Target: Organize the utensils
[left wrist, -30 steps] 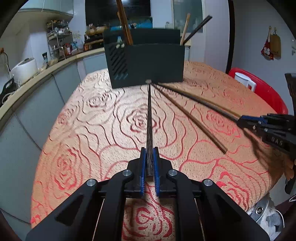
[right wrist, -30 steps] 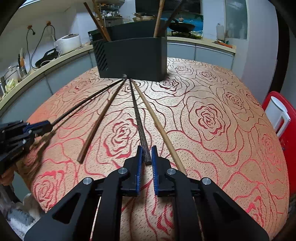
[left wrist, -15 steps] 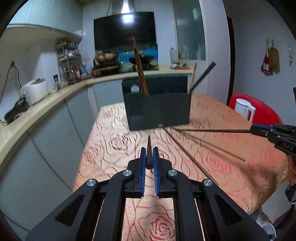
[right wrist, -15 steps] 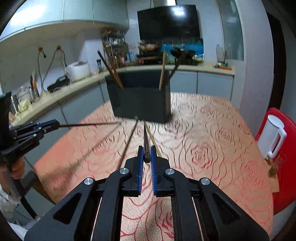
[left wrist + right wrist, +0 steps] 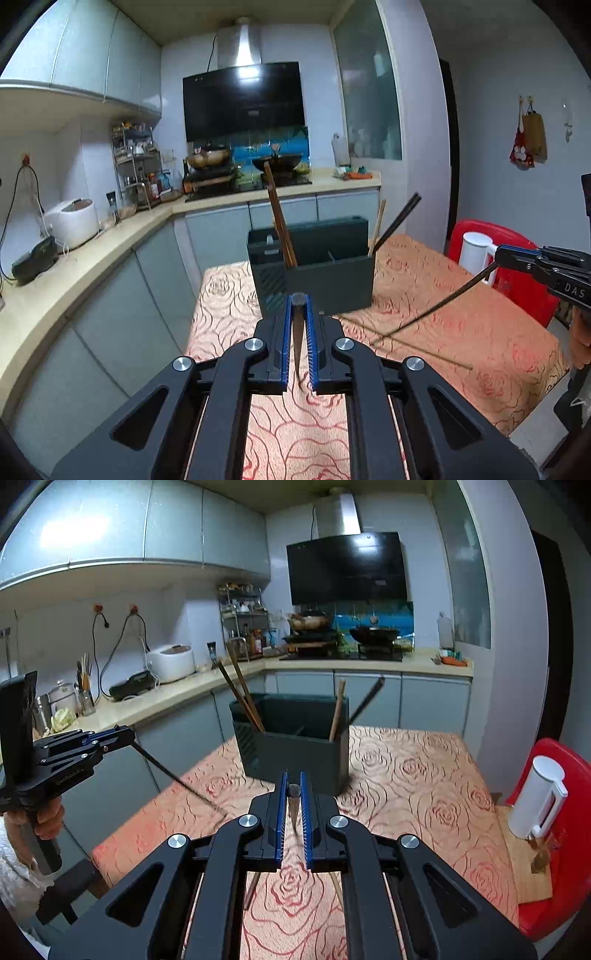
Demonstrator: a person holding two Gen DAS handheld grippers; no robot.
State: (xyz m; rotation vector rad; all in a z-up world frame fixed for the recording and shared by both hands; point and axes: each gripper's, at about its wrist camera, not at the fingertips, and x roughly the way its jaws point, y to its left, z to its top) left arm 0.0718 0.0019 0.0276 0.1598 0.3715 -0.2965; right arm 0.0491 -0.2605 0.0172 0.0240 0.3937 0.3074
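Note:
A dark utensil holder [image 5: 314,269] [image 5: 295,749] stands on the table at the far side, with several chopsticks standing in its compartments. My left gripper [image 5: 298,306] is shut on a dark chopstick [image 5: 297,332], lifted above the table with its tip hanging down; it also shows in the right wrist view [image 5: 173,775]. My right gripper [image 5: 293,792] is shut on another dark chopstick [image 5: 293,812], also raised, seen in the left wrist view [image 5: 443,306]. Two brown chopsticks [image 5: 424,350] [image 5: 253,886] lie on the cloth.
The table has a red rose-patterned cloth [image 5: 461,314] [image 5: 406,794]. A red chair [image 5: 561,830] with a white kettle [image 5: 537,797] stands at the right. A kitchen counter [image 5: 92,251] runs along the left and back.
Both grippers have risen well above the table, each carrying its dark chopstick, whose far ends have left the cloth and tilted downward. The holder looks farther and lower.

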